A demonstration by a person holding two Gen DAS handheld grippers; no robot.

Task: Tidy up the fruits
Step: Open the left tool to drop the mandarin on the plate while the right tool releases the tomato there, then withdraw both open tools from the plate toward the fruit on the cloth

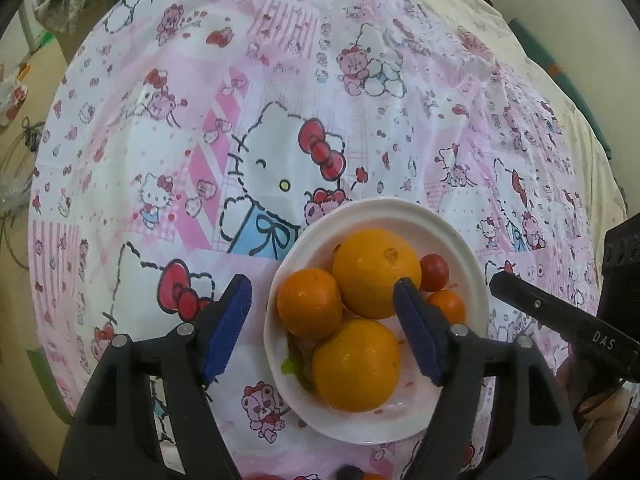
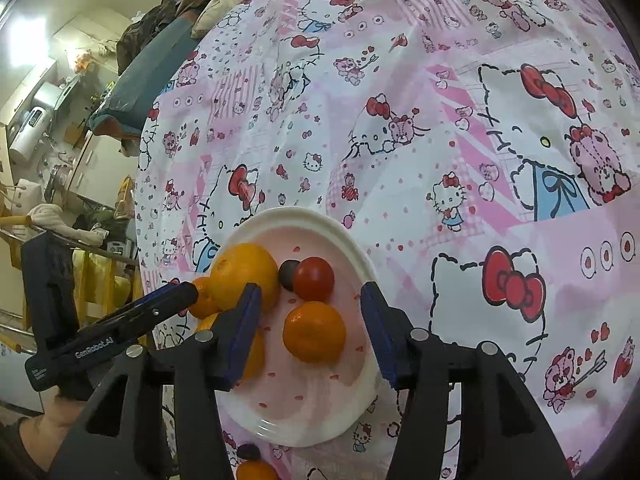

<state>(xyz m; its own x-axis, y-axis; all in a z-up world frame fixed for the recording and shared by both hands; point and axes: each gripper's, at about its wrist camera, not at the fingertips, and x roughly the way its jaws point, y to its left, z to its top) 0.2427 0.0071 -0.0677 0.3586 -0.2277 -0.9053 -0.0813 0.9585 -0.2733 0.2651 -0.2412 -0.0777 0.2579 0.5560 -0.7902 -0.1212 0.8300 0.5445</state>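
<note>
Both grippers, left and right, fingers apart, over plate; oranges gathered between fingers, stray fruit remaining nearside.

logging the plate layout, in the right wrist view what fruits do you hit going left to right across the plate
big orange → dark grape → red cherry tomato, all on the white plate. The small orange sits nearer the camera, below the tomato, so it has no clear place in that order.
</note>
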